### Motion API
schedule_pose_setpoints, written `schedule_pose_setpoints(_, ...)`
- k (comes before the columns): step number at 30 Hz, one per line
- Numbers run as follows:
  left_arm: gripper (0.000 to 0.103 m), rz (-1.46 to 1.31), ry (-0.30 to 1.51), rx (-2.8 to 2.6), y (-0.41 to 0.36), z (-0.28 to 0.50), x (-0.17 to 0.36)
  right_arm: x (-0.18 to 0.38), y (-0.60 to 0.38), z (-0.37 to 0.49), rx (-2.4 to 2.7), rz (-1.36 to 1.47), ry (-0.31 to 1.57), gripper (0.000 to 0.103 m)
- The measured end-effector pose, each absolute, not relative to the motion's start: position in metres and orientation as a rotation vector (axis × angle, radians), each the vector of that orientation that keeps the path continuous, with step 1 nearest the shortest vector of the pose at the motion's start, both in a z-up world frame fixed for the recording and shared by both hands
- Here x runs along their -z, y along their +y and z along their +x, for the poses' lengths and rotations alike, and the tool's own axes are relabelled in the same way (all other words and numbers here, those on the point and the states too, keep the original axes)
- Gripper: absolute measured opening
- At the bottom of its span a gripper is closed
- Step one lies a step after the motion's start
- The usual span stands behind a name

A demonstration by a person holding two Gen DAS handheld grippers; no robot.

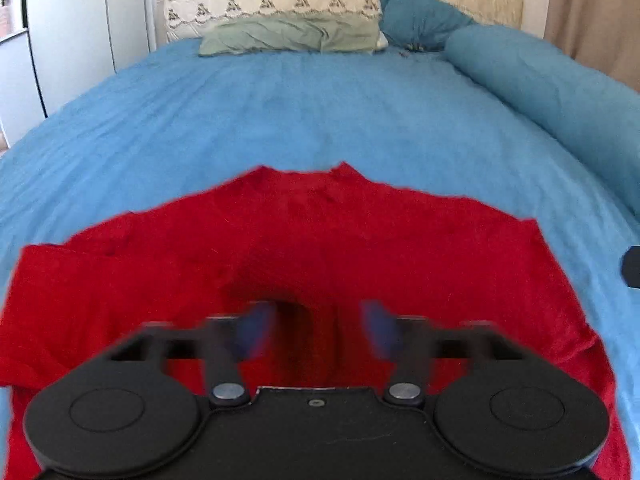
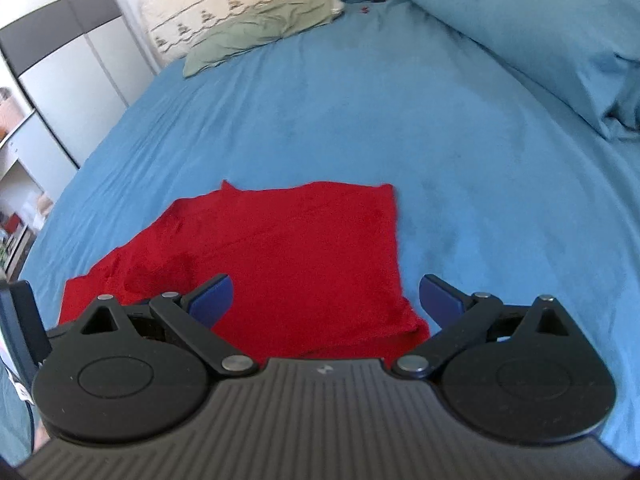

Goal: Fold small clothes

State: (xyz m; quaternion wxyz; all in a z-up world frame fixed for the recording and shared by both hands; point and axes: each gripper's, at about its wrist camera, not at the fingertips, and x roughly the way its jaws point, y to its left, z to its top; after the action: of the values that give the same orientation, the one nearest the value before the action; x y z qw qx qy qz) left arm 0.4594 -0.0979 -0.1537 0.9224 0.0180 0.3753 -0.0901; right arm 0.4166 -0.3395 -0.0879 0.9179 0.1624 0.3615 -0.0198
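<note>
Left wrist view carries no readable writing; the right wrist view shows only a small pale logo mark moulded on the ribbed grey gripper body, too small to read. One red knit garment (image 1: 320, 248) lies spread flat on the blue bed cover (image 1: 320, 112), near the camera, and it is the only piece of clothing in either view. The left gripper (image 1: 316, 330) hovers low over the near middle of that garment, its two blue-padded fingers (image 1: 256, 332) blurred and standing apart with red cloth showing between them, gripping nothing. The right gripper (image 2: 325, 300) has its jaws spread wide above the garment's near right edge (image 2: 296, 256), one blue finger over the red cloth and the other over bare blue cover, also empty. At the far end lie one pale green pillow (image 1: 292, 34), one cream quilted pillow with an embroidered border (image 1: 272, 4), and one teal cushion (image 1: 420, 16). Only the left view shows that teal cushion whole and the long blue bolster (image 1: 552, 92) along the right; only the right view shows the shelves (image 2: 16, 184) at the far left.
</note>
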Motion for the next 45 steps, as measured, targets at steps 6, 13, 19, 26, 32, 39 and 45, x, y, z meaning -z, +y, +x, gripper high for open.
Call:
schedule_pose_setpoints(6,0.089,0.054,0.758,0.111,-0.045,0.429,0.123,0.066,-0.288,0.451,-0.118,0.193,0.818,0.103)
schedule_pose_setpoints(13,0.090,0.094,0.801,0.027,0.030,0.412,0.125,0.099,-0.180,0.509,-0.271,-0.100,0.930,0.103)
schedule_pose_setpoints(19,0.090,0.085,0.797,-0.011,0.071,0.414,0.131,0.132,-0.130,0.538,-0.281,-0.194,0.918,0.057)
schedule_pose_setpoints(26,0.090,0.015,0.792,-0.026,0.089,0.420,0.127,0.123,-0.164,0.533,-0.144,-0.015,0.877,0.033)
schedule_pose_setpoints(32,0.090,0.010,0.809,-0.010,0.087,0.422,0.128,0.139,-0.202,0.511,-0.117,0.180,0.887,0.075)
schedule_pose_setpoints(39,0.090,0.031,0.830,-0.008,0.084,0.423,0.136,0.157,-0.207,0.501,-0.075,0.306,0.887,0.083)
schedule_pose_setpoints(45,0.090,0.034,0.854,-0.029,0.086,0.426,0.145,0.157,-0.220,0.514,0.053,0.407,0.887,0.038)
